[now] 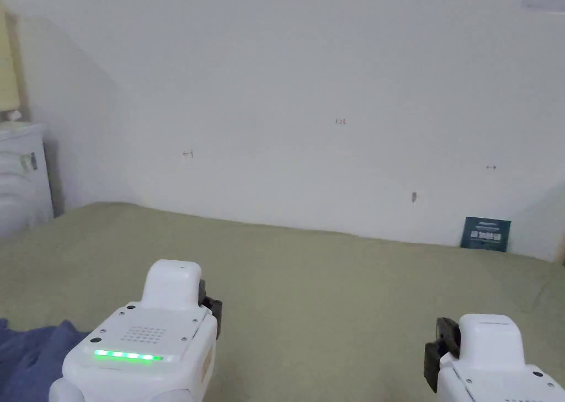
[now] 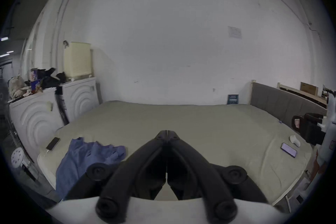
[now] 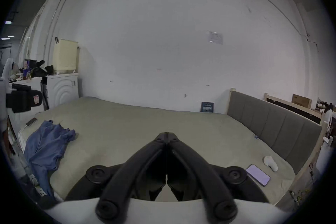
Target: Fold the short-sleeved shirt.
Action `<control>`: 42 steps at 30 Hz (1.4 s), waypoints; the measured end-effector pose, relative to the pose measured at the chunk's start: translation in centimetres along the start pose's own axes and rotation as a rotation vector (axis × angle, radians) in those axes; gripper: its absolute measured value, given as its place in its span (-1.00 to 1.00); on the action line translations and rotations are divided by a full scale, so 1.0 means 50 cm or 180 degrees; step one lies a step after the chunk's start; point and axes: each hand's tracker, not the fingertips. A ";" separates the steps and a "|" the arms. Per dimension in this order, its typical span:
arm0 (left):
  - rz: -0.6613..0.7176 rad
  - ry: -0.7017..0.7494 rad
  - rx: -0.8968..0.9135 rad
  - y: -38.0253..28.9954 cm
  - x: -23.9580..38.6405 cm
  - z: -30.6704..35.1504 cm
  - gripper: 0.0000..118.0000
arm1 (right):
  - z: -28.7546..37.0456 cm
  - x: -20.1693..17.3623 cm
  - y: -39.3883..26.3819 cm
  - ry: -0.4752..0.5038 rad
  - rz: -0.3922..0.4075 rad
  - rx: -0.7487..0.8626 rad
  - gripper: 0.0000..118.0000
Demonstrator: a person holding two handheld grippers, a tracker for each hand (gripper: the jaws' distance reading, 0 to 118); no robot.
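The blue short-sleeved shirt (image 3: 48,144) is lying crumpled on the olive bed sheet (image 3: 145,126), off to the left of the left gripper (image 2: 167,132), spilling over the near edge. Both tools are hovering above the sheet, apart from the shirt. The left gripper's jaws are sitting pressed together on nothing; the right gripper (image 3: 167,133) is likewise closed and empty. A phone (image 3: 258,177) is resting right of the right gripper.

A wide bed (image 3: 145,124) with an olive cover meets a plain white wall (image 3: 163,37); a grey headboard (image 3: 272,124) flanks it, white cabinets (image 2: 36,118) opposite.
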 end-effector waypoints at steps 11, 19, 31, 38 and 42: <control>0.0143 0.1496 -0.0121 -0.025 -0.352 0.141 -1.00 | -0.071 -0.345 0.011 0.1419 -0.0083 -0.0002 -1.00; 0.0207 0.1734 -0.0320 -0.067 -0.428 0.164 -1.00 | -0.061 -0.445 0.012 0.1749 0.0019 0.0032 -1.00; 0.0540 0.1284 -0.0753 -0.129 -0.490 0.013 -1.00 | -0.106 -0.474 -0.039 0.1803 0.0131 -0.0210 -1.00; 0.0732 0.0777 -0.1589 -0.252 -0.531 -0.232 -0.99 | -0.146 -0.474 -0.131 0.1778 0.0229 -0.0633 -1.00; 0.0650 0.0513 -0.2147 -0.314 -0.558 -0.362 0.52 | -0.176 -0.476 -0.185 0.1811 0.0190 -0.0936 -1.00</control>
